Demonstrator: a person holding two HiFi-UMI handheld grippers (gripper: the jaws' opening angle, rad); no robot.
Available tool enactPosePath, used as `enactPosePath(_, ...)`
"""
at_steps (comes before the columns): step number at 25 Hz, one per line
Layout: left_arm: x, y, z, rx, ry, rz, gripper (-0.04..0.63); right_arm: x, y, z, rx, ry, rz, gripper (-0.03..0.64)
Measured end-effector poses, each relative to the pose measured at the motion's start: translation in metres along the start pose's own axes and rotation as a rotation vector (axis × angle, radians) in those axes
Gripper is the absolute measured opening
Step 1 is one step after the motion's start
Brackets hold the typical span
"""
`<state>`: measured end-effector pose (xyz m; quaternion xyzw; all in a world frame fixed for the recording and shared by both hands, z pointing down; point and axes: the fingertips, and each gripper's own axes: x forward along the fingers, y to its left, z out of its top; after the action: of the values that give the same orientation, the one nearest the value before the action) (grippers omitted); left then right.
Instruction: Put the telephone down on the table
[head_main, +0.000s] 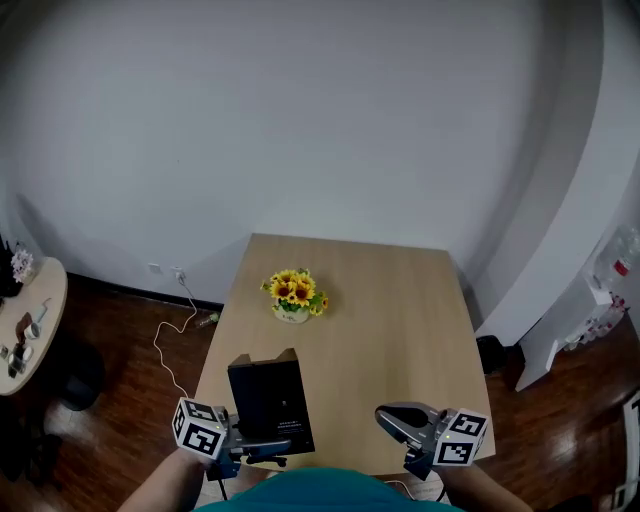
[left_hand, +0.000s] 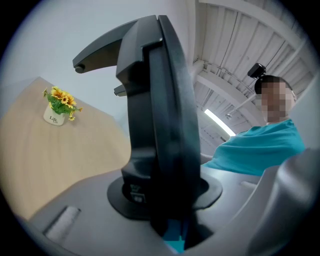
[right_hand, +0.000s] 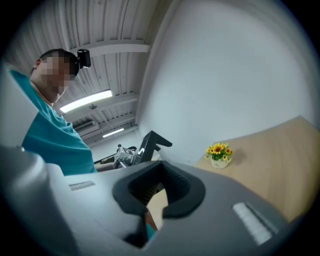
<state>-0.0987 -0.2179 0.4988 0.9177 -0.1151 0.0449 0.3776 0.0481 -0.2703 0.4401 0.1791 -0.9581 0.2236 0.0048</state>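
The telephone (head_main: 270, 405) is a black slab with a raised top edge. It stands upright over the near left edge of the wooden table (head_main: 400, 330). My left gripper (head_main: 262, 450) is shut on its lower end. In the left gripper view the telephone (left_hand: 160, 125) fills the middle, clamped between the grey jaws of the left gripper (left_hand: 167, 220). My right gripper (head_main: 385, 418) hangs at the near right edge of the table, apart from the phone, its jaws together and empty. The right gripper view shows that gripper (right_hand: 160, 200) with the telephone (right_hand: 150, 142) off to its left.
A small white pot of sunflowers (head_main: 294, 296) stands near the table's middle, toward the far left. A white cable (head_main: 170, 340) trails on the dark wood floor at left, near a round side table (head_main: 30, 330). White furniture (head_main: 590, 310) stands at right.
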Motion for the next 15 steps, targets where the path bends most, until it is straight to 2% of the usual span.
enactPosePath(8, 0.008, 0.087, 0.027, -0.026, 0.175, -0.062, 0.175, 0.016, -0.041, 0.015, 0.063, -0.041, -0.147, 0.002)
enactPosePath(15, 0.068, 0.136, 0.052, -0.093, 0.178, -0.078, 0.175, -0.014, -0.088, 0.001, 0.124, -0.03, -0.151, 0.002)
